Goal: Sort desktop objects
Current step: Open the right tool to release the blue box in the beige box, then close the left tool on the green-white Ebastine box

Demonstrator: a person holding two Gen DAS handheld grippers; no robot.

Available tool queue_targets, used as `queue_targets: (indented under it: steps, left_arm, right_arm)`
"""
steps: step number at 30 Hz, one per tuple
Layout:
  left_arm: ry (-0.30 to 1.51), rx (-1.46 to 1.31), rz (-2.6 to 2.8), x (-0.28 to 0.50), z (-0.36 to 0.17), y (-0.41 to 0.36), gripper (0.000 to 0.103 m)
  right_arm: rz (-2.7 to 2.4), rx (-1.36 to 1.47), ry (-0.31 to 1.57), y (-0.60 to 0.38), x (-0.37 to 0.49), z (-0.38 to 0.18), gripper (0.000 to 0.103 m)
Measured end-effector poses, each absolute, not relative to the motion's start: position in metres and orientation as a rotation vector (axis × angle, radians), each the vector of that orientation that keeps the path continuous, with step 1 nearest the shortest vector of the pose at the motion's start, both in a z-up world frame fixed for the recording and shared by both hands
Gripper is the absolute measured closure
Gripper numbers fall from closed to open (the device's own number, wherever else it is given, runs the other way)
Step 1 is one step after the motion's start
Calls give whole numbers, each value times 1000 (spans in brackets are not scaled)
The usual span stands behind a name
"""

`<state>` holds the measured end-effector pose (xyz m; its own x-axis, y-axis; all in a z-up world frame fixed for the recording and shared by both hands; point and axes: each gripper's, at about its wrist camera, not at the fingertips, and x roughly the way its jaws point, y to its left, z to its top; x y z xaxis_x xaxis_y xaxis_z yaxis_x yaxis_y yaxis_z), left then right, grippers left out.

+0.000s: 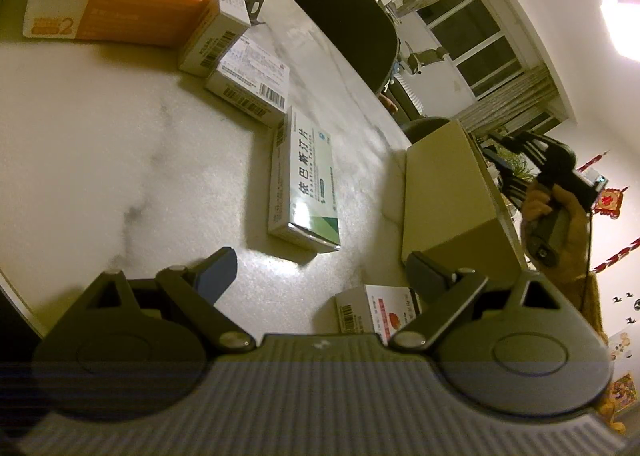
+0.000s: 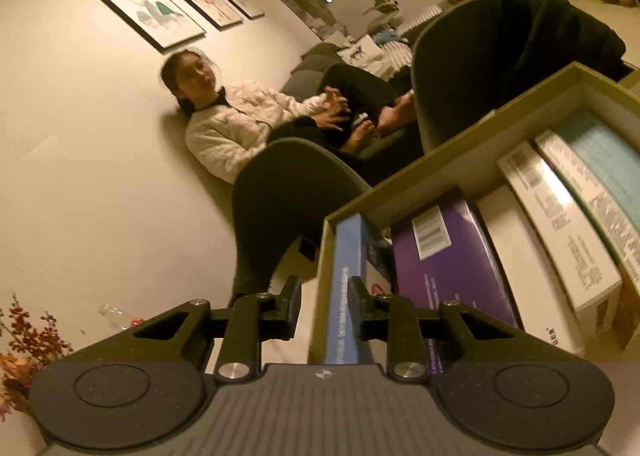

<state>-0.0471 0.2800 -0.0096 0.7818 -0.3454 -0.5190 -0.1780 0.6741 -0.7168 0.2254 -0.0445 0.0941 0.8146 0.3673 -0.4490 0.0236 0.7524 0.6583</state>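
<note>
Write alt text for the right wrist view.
The right gripper holds a blue box at the edge of a cardboard box already holding purple and white boxes. A person sits behind.

The left wrist view sits low and close over the white marbled tabletop (image 1: 100,143), tilted, facing along it toward the tan cardboard storage box (image 1: 444,191) and the windowed far wall. The right wrist view sits at that box's rim (image 2: 460,143), looking over its open interior into the room. Both views share the box and the dark rounded chair (image 1: 352,27) (image 2: 292,191).
</note>
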Motion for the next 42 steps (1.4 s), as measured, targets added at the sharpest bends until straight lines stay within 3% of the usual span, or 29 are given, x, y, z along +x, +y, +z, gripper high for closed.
queue_targets:
  steps: [18,33,42]
  left_arm:
    - [674,-740,-33,-49,-6,268,6]
    - [703,-456,96,-26,0,239,6]
    - [727,-286,164,-3,5,220,11]
  right_arm:
    - [289,749,504,-89,155,107,52]
    - [431,725,496,-96,74,101,32]
    - [440,671,473,-113,34,103,20]
